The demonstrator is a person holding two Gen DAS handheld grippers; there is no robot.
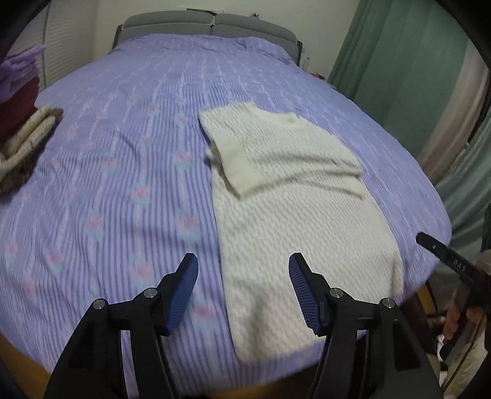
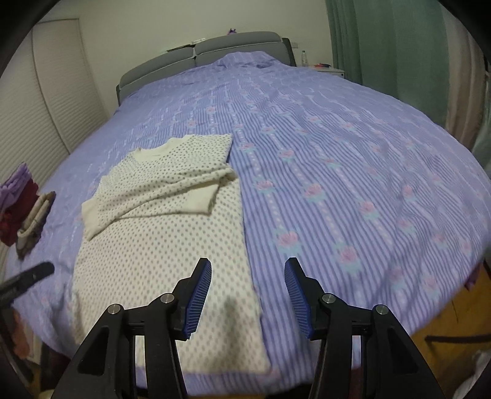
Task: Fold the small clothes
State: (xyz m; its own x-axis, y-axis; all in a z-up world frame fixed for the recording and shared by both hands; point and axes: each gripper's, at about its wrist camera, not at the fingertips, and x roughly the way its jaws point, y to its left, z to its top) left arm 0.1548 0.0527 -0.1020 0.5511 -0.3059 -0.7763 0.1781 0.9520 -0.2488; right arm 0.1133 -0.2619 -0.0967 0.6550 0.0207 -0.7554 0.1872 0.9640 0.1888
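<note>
A cream dotted sweater (image 1: 294, 196) lies flat on the purple striped bedspread (image 1: 122, 153), its sides and both sleeves folded in across the chest, its hem toward me. It also shows in the right wrist view (image 2: 165, 221). My left gripper (image 1: 243, 264) is open and empty, hovering above the sweater's left edge near the hem. My right gripper (image 2: 248, 267) is open and empty above the sweater's right edge near the hem. The right gripper's tip also shows in the left wrist view (image 1: 442, 251), off the bed's corner.
A stack of folded clothes (image 1: 21, 132), brown-cream, dark red and purple, sits at the bed's left edge; it also shows in the right wrist view (image 2: 24, 211). Grey headboard (image 1: 208, 27) at the far end. Green curtains (image 1: 408, 49) on the right. Wooden floor (image 2: 454, 319) beside the bed.
</note>
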